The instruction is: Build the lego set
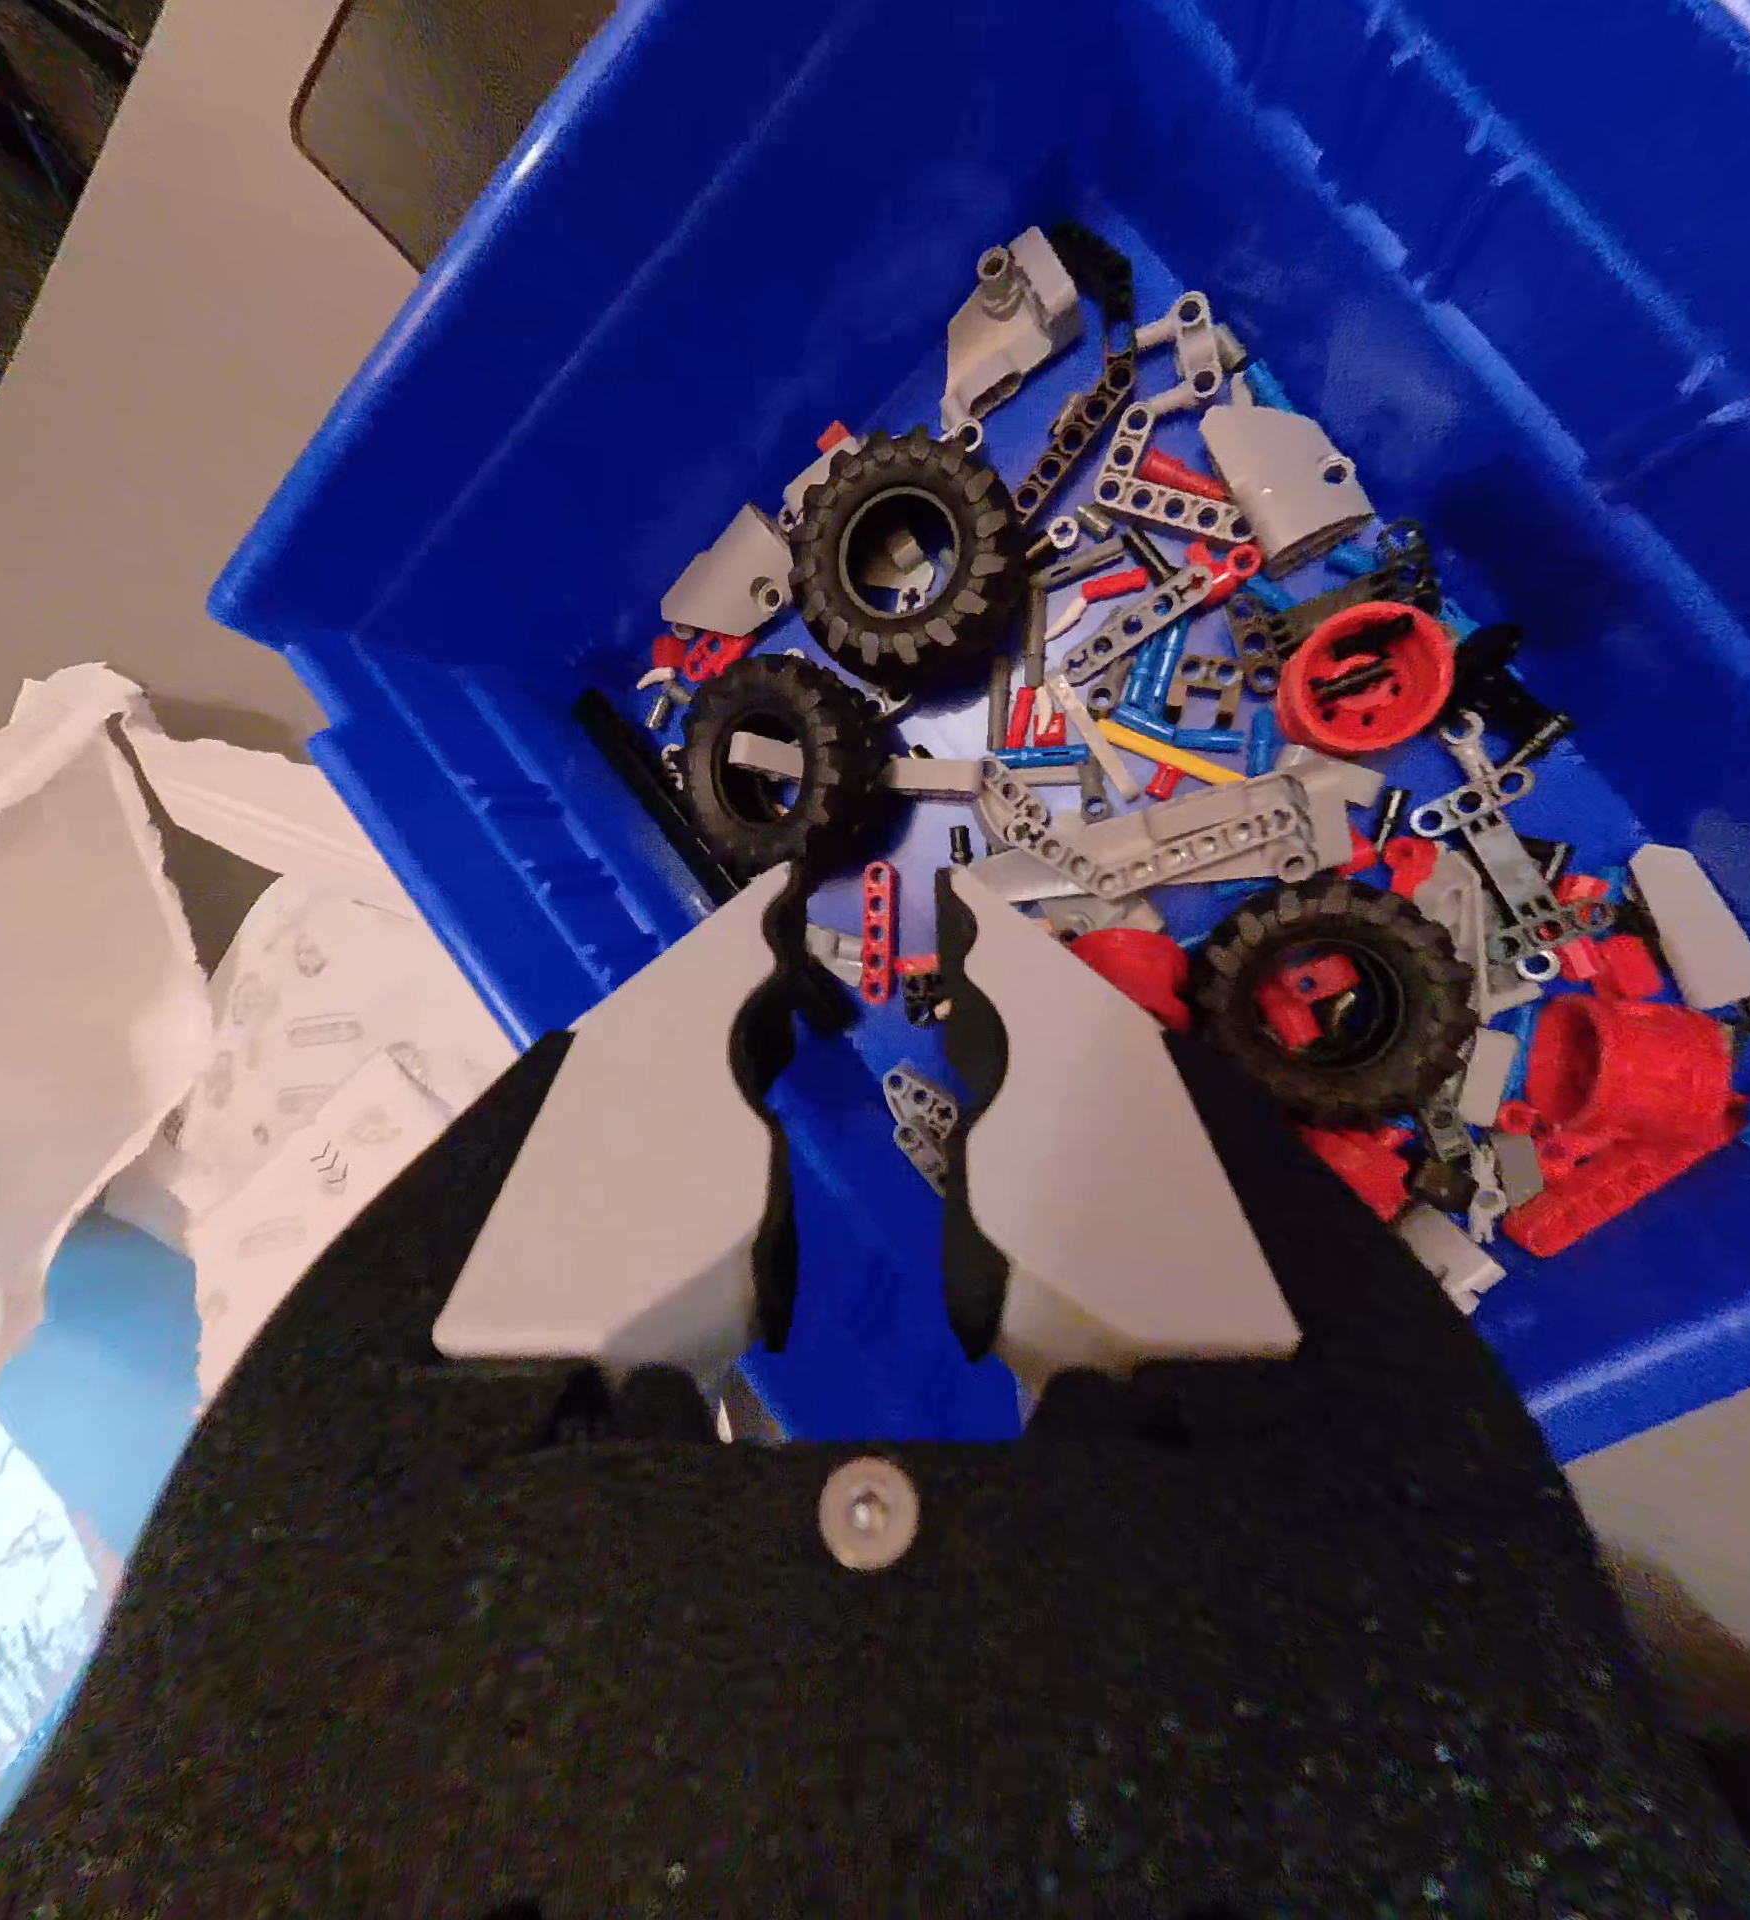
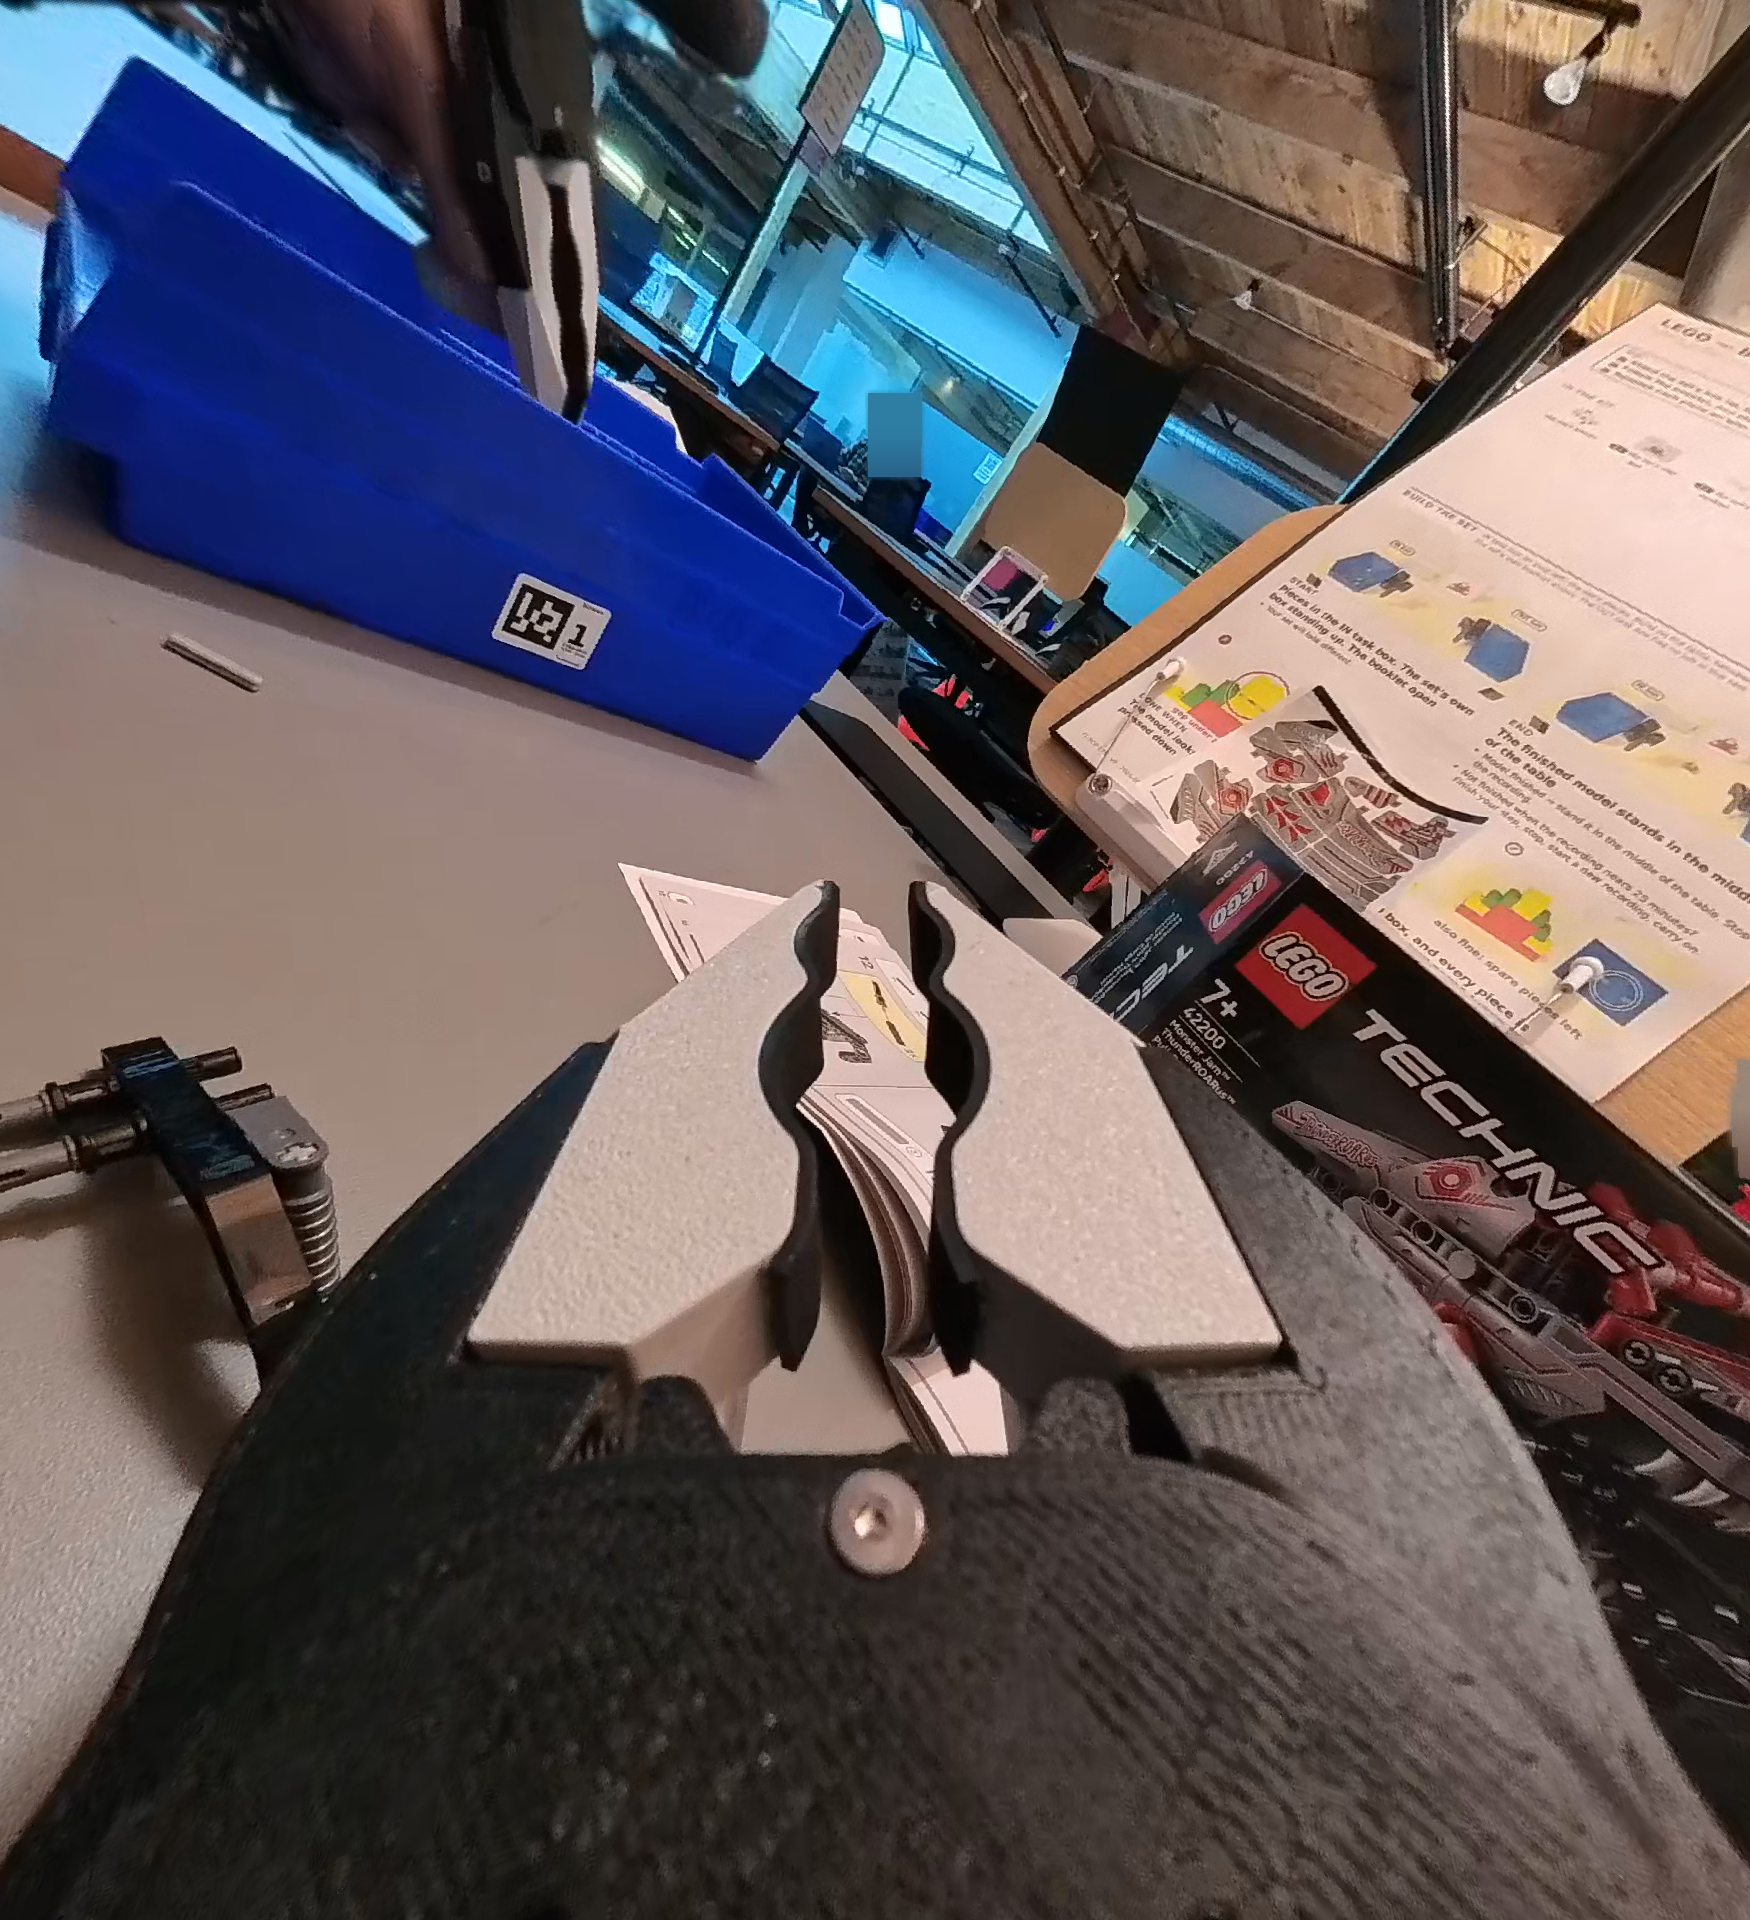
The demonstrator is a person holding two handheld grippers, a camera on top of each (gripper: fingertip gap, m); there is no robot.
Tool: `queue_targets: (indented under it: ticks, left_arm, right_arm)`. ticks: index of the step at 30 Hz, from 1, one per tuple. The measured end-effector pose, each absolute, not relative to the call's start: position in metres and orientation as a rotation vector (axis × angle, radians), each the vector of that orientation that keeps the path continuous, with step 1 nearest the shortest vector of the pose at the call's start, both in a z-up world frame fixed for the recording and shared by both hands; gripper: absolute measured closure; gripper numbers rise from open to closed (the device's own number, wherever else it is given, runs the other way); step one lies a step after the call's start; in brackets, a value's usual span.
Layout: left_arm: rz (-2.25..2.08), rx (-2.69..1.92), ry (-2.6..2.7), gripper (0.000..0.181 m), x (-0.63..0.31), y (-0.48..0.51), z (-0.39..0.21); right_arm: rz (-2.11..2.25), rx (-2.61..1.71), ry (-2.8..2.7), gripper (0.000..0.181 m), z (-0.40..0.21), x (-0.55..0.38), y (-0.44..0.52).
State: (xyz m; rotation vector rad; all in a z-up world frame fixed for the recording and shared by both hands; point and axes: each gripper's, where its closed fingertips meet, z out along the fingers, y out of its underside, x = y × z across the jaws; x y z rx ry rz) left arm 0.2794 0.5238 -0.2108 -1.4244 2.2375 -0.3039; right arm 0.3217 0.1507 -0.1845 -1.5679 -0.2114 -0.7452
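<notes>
Three black tyres lie among the loose pieces in the blue bin (image 1: 559, 436): one tyre (image 1: 902, 551) toward 12 o'clock of the left gripper (image 1: 866, 883), a second tyre (image 1: 772, 764) at about 11 o'clock just beyond its left fingertip, and a third tyre (image 1: 1333, 1003) at 3 o'clock. Grey beams, blue and red pins, a red rim (image 1: 1364, 675) and a red beam (image 1: 878, 930) are scattered around them; the red beam shows in the gap between the fingertips. The left gripper hangs over the bin with its jaws apart and nothing between them. Torn white paper bags (image 1: 71, 935) lie outside the bin at 9 o'clock. In the right wrist view, the right gripper (image 2: 873, 899) sits low over the grey table (image 2: 279, 883), jaws slightly apart and holding nothing, with the instruction booklet (image 2: 892, 1143) lying behind the gap. The set's box (image 2: 1422, 1122) lies at 3 o'clock, a printed sheet (image 2: 1577, 675) at 2 o'clock.
</notes>
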Motion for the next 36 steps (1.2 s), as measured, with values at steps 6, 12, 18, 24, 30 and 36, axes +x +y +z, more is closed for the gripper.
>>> queue_targets:
  ticks: [6,12,18,24,30,36]
  left_arm:
    - [-0.474,-1.500,2.112,0.140,0.285,0.516,-0.189]
    - [-0.465,-1.470,2.313,0.099,0.298,0.481,-0.232]
    - [-0.314,-1.475,2.373,0.086,0.308,0.470,-0.265]
    - [-0.231,-1.475,2.343,0.090,0.308,0.483,-0.265]
    - [-0.183,-1.572,2.249,0.148,0.307,0.503,-0.263]
    - [-0.217,-1.642,2.176,0.162,0.303,0.513,-0.251]
  right_arm:
    - [-0.747,-1.576,-0.217,0.170,-0.186,0.322,0.152]
    - [-0.742,-1.575,-0.218,0.170,-0.186,0.323,0.152]
    - [-0.734,-1.577,-0.226,0.170,-0.186,0.321,0.152]
    - [-0.739,-1.574,-0.229,0.170,-0.186,0.321,0.152]
    - [-0.741,-1.577,-0.227,0.170,-0.187,0.321,0.152]
    - [-0.743,-1.576,-0.227,0.170,-0.186,0.321,0.152]
